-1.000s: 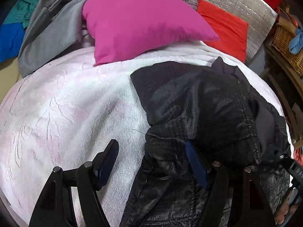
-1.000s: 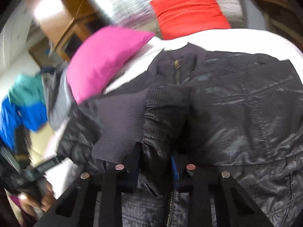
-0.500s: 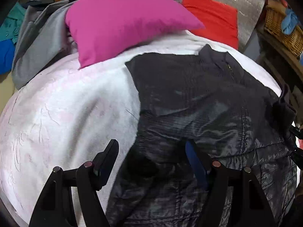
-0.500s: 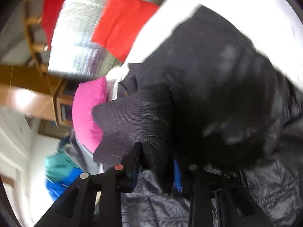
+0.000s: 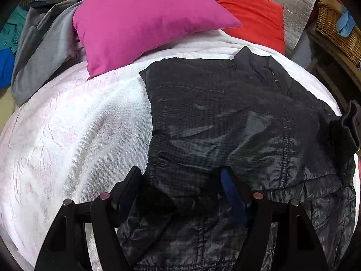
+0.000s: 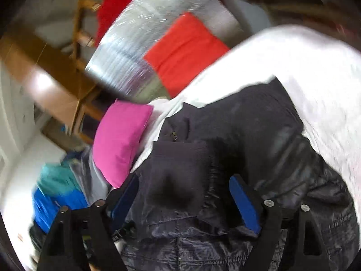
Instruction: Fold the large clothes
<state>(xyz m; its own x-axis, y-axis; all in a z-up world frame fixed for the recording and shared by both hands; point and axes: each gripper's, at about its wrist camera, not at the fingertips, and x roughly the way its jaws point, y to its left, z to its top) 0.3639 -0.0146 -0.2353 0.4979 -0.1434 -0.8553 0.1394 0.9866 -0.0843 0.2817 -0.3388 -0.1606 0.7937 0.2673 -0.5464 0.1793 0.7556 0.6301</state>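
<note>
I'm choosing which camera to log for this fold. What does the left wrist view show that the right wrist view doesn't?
Only the left wrist view: a wicker basket and the grey garment laid flat. Only the right wrist view: the ribbed cuff between the right gripper's opening jaws, unpressed. Both: the black jacket, pink pillow and red cushion.

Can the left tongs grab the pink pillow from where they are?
Probably not yet. The left tongs hang open over the black jacket, and the pink pillow lies farther back across the white blanket.
</note>
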